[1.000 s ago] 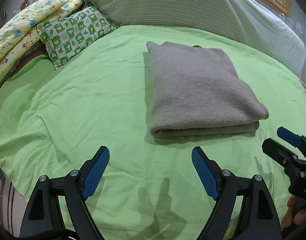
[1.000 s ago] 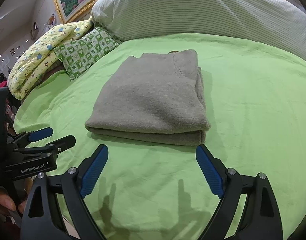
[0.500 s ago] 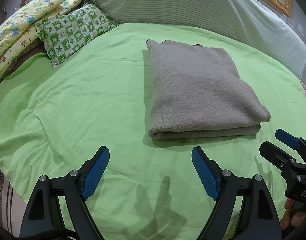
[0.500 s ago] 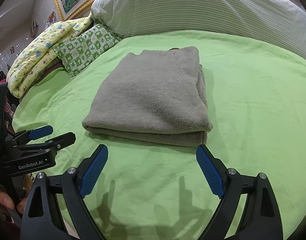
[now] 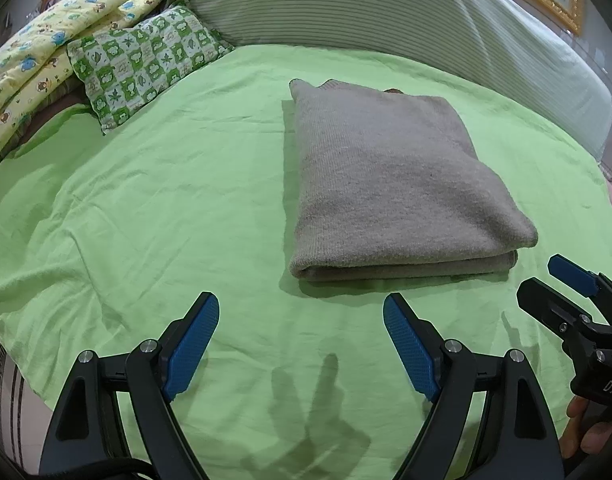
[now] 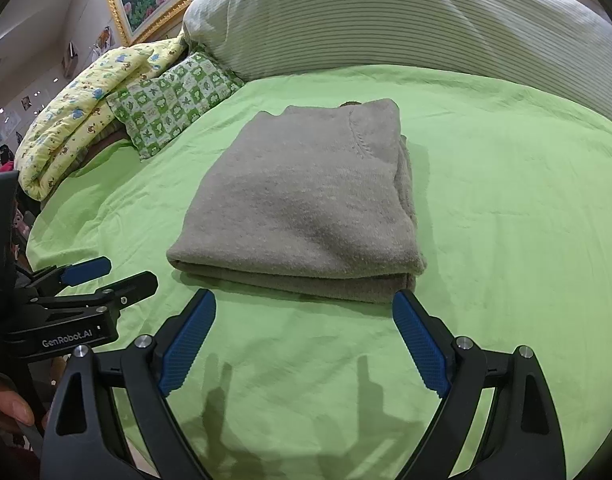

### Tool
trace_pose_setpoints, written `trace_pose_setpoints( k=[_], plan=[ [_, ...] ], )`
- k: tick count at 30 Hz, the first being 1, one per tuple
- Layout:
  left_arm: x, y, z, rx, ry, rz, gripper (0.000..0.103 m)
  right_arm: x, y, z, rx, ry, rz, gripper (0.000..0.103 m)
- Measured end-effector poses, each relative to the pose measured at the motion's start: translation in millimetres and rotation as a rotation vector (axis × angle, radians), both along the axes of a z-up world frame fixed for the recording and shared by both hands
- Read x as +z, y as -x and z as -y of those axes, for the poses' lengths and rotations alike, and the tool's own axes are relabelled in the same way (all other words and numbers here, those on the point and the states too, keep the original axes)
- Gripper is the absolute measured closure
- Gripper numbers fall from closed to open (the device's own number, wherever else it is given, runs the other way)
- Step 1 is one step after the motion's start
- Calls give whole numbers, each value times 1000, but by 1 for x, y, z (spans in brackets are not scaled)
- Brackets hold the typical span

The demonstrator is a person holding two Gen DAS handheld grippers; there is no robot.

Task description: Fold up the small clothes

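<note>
Grey knitted cloth is seen as a neat, thick rectangle: the folded garment (image 5: 390,184) lies flat near the middle of the green bed sheet (image 5: 145,208), its doubled edge turned to the near side and its neckline at the far end. Folding of this piece is judged to be finished, since the layers are stacked evenly and no sleeve or hem is left loose; no other small clothes awaiting a fold can be made out, so what remains (if anything) cannot be told from these views. The left tongs (image 5: 301,340) are held spread wide and empty above the sheet, just short of the garment's near edge, and the right tongs (image 6: 303,340) are likewise spread apart with nothing between them. A checked green pillow (image 5: 145,60) and a yellow printed quilt (image 5: 33,52) are left at the far left. Against the earlier frames, little is changed: the garment is undisturbed, while both tongs have been drawn slightly nearer to it.
</note>
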State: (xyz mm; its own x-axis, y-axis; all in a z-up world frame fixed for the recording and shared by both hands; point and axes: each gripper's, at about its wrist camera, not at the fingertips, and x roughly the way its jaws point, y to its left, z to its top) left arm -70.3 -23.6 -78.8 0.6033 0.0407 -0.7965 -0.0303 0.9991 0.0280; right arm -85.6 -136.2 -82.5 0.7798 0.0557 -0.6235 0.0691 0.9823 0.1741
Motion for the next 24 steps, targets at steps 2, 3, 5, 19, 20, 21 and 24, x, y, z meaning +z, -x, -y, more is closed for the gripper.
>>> trace_pose_setpoints(
  k=[2, 3, 5, 19, 20, 21, 24],
  plan=[
    [0, 0, 0, 2, 5, -2, 18, 0, 0, 0, 1, 0, 2, 13],
    [0, 0, 1, 5, 8, -3, 18, 1, 0, -1, 2, 1, 3, 13],
    [0, -1, 1, 8, 11, -2, 18, 1, 0, -1, 4, 1, 4, 13],
    [2, -3, 1, 4, 18, 0, 18, 4, -2, 2, -3, -2, 0, 13],
    [2, -3, 1, 4, 17, 2, 18, 4, -2, 3, -5, -2, 1, 13],
    [2, -3, 1, 3, 17, 3, 18, 4, -2, 3, -6, -2, 2, 13],
    [4, -3, 3, 2, 19, 5, 18, 5, -2, 6, -8, -4, 5, 13]
  ],
)
